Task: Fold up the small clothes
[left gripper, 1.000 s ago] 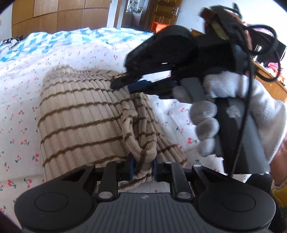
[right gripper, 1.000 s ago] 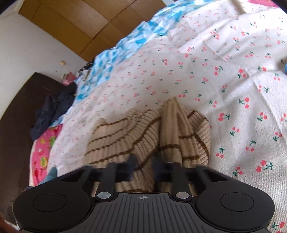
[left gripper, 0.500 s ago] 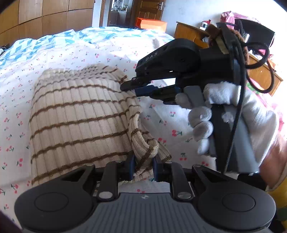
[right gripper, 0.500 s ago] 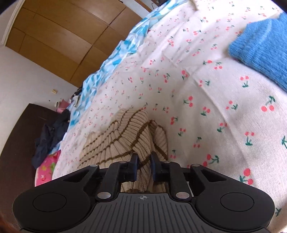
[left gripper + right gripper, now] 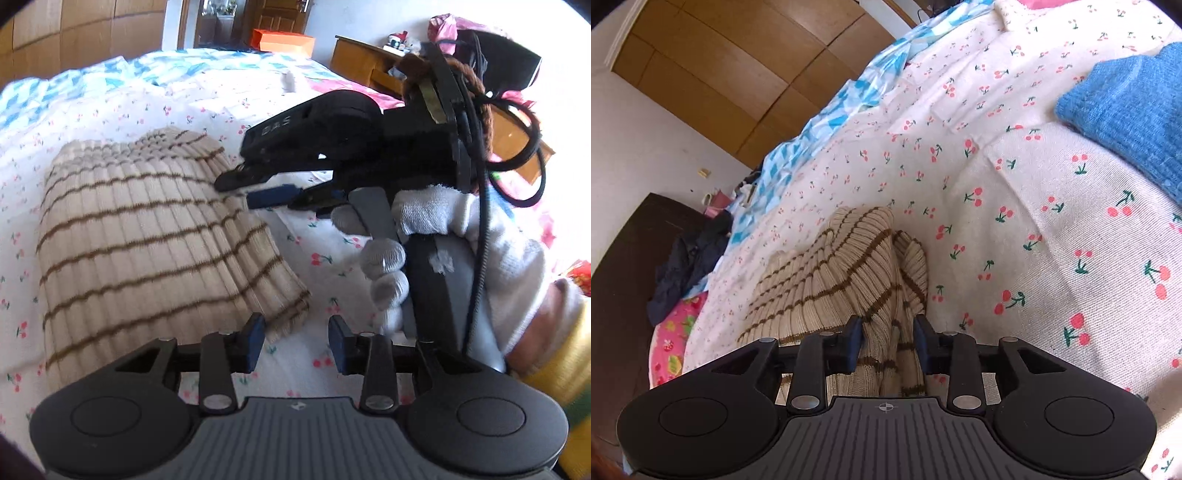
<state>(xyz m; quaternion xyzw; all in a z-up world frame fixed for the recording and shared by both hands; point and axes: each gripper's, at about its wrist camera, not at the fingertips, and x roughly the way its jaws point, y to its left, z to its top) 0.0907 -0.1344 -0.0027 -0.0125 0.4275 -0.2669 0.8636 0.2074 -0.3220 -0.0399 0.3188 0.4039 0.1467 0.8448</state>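
A beige ribbed garment with brown stripes (image 5: 147,251) lies folded on the cherry-print bedsheet (image 5: 325,229). My left gripper (image 5: 296,343) sits at its near right corner with its jaws opening; only sheet shows between the pads, and the cloth corner lies just ahead of the left one. In the right wrist view the same garment (image 5: 831,280) bunches up under my right gripper (image 5: 888,339). Those jaws are opening too, with a fold of cloth still loose between them. A white-gloved hand (image 5: 443,229) holds the right gripper (image 5: 240,190) at the garment's far right edge.
A blue knit garment (image 5: 1126,103) lies on the sheet (image 5: 1034,221) to the upper right. Dark clothes (image 5: 687,266) hang over a dark board beside the bed. A wooden wardrobe (image 5: 738,74), a wooden bedside cabinet (image 5: 369,66) and an orange box (image 5: 282,38) stand beyond.
Both grippers were shut on folds of the striped garment and have spread their jaws. The fold in the left gripper dropped flat onto the bed. The blue garment came into the right view.
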